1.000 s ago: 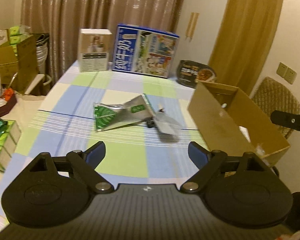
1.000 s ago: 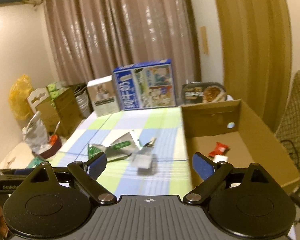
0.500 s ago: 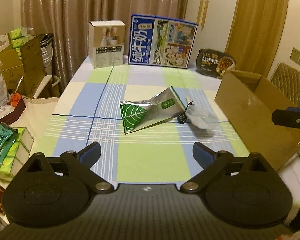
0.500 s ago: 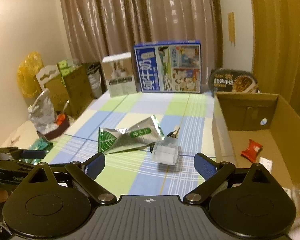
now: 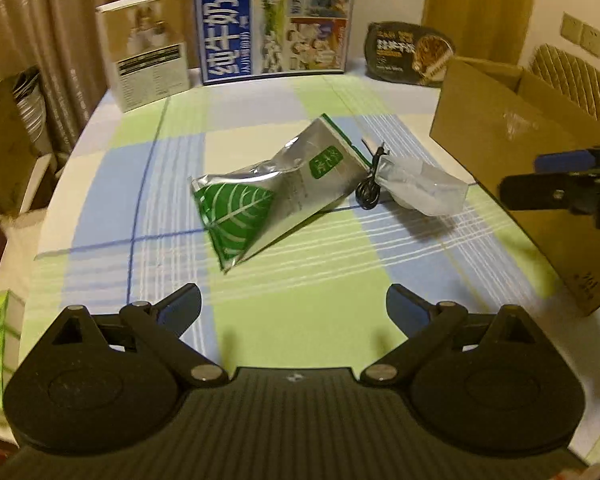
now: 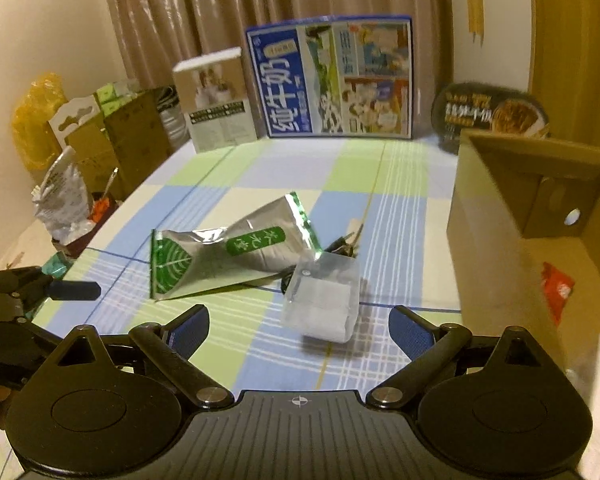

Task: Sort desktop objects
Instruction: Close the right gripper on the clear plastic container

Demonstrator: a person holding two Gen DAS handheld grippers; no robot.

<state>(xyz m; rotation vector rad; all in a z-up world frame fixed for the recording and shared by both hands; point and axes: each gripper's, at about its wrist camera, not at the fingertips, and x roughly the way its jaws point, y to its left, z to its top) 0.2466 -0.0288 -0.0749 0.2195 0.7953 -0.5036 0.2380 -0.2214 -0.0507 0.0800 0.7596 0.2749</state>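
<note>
The cardboard box point(image 6: 496, 216) stands at the bench's point(image 5: 300, 320) right edge. The silver-green foil pouch point(image 5: 276, 192) lies mid-bench, long axis diagonal, leaf end nearer the left gripper point(image 5: 294, 308). Its slack foil may crumple and slide out of a pinch. The clear plastic bag point(image 6: 322, 300) touches it, over a black cord point(image 5: 368, 192) that could snag. The right gripper point(image 6: 299, 326), like the left, has jaws apart, empty.
</note>
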